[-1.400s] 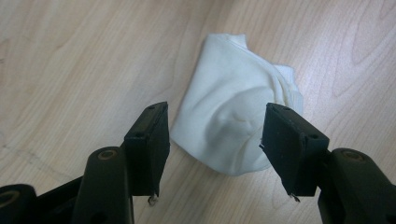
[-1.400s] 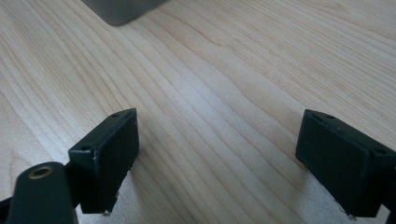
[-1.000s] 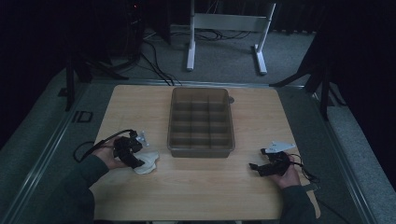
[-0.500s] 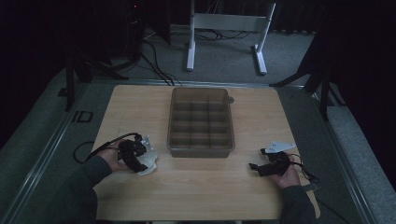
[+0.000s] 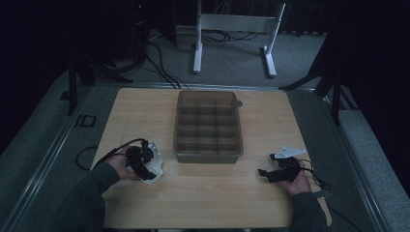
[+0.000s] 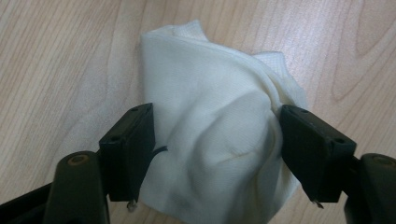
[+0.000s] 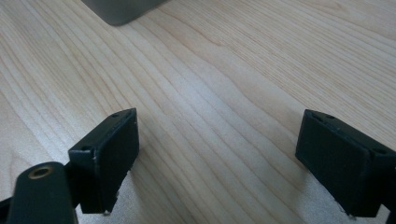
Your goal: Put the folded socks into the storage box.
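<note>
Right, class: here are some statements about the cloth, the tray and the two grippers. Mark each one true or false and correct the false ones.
1. The white cloth lies between the jaws of the left gripper. True.
2. The cloth is inside the divided tray. False: it lies on the wooden table, left of the tray.
3. The right gripper holds a cloth. False: its jaws are open over bare wood.
4. The tray's compartments look empty. True.

Both forearms are reaching in low; the left gripper [image 6: 212,154] and the right gripper [image 7: 217,163] are gaping wide.
</note>
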